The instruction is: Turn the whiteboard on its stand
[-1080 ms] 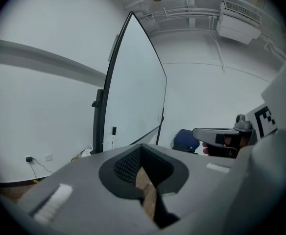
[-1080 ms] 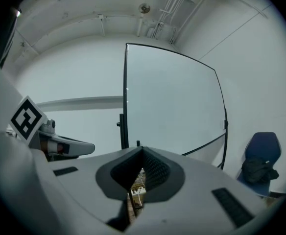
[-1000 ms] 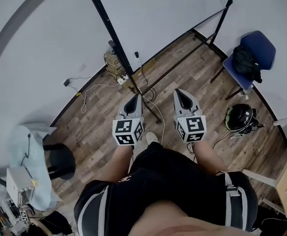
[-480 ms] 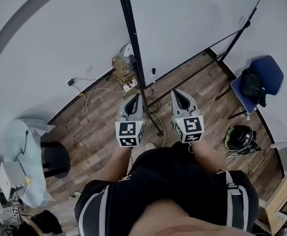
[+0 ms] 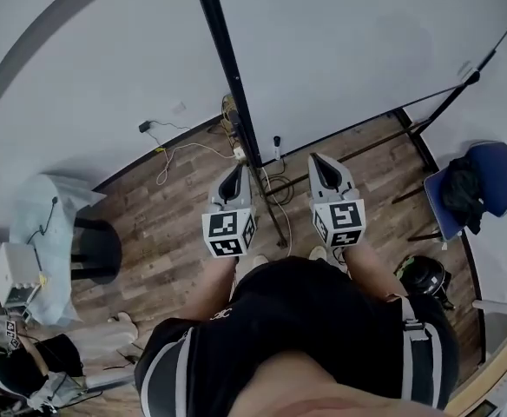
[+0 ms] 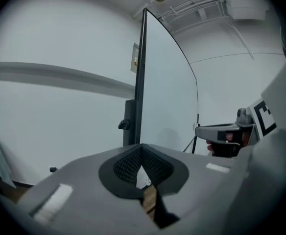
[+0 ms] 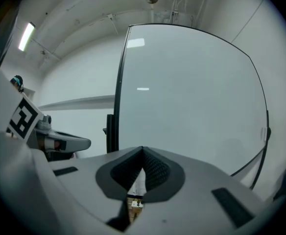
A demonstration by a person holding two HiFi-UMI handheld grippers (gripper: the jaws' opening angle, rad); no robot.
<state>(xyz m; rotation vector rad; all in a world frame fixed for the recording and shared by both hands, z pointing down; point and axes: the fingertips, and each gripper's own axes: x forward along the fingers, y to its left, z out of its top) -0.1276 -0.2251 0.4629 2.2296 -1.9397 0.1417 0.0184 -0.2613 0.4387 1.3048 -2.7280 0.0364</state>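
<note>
Whiteboard (image 5: pixel 358 50) stands upright just ahead of the two grippers, its white face filling the upper right of the head view. The left gripper (image 5: pixel 233 176) has its jaws pressed together with nothing between them, and the right gripper (image 5: pixel 321 168) is likewise closed and empty. The person holds both side by side at centre frame, pointed toward the board and not touching it. The stand's black post (image 5: pixel 227 68) rises between them, nearer the left one, and its foot bar (image 5: pixel 275 215) runs across the wooden floor (image 5: pixel 167 224). Loose cables (image 5: pixel 180 152) trail along the wall left of the post. A black stool (image 5: pixel 97 250) sits at lower left. At right a blue chair (image 5: pixel 492 176) carries a dark bag (image 5: pixel 462 194), with a helmet (image 5: pixel 423 276) below it.
</note>
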